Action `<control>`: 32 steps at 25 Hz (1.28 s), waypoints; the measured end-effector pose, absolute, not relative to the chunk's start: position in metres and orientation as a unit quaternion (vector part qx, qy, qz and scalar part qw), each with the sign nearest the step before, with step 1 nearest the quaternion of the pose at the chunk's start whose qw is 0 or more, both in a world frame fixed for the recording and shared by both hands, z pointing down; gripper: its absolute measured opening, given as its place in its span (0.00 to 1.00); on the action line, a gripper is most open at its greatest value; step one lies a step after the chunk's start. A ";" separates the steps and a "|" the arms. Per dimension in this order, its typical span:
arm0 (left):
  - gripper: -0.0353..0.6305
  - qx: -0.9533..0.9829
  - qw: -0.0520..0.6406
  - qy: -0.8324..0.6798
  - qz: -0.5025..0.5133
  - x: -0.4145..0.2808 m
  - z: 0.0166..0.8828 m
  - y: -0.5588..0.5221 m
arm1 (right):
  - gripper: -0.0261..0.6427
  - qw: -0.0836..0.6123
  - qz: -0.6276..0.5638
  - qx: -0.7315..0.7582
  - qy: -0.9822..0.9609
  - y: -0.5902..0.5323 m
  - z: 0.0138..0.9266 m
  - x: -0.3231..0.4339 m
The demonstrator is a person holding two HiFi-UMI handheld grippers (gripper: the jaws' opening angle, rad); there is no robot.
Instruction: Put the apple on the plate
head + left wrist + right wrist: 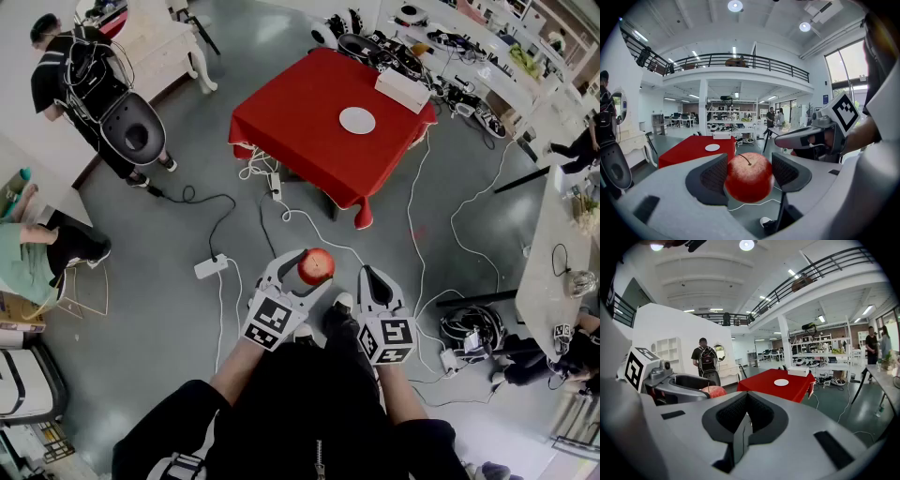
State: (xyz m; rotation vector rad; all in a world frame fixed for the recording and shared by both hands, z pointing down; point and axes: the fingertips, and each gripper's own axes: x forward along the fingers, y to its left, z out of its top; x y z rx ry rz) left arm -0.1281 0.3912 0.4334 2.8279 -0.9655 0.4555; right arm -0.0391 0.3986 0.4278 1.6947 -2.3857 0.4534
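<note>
My left gripper (314, 273) is shut on a red apple (316, 265), held in the air over the grey floor; in the left gripper view the apple (749, 176) fills the gap between the two dark pads. My right gripper (372, 277) hangs just to the right of it, jaws pressed together with nothing in them (746, 417). A white plate (357, 120) lies on a table with a red cloth (300, 122), well ahead of both grippers; the plate also shows small in the left gripper view (712, 147) and in the right gripper view (781, 382).
A white box (402, 90) sits at the red table's far edge. Cables and a power strip (210, 267) trail over the floor between me and the table. A person with a backpack (80, 80) stands far left; cluttered benches (469, 56) run along the right.
</note>
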 end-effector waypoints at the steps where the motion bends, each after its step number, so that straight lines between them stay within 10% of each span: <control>1: 0.50 0.934 0.059 -0.319 0.151 -0.128 0.433 0.391 | 0.06 0.090 0.152 0.570 -0.803 0.398 0.427 -0.040; 32: 0.50 0.934 0.068 -0.315 0.157 -0.116 0.444 0.396 | 0.06 0.084 0.143 0.556 -0.815 0.406 0.428 -0.037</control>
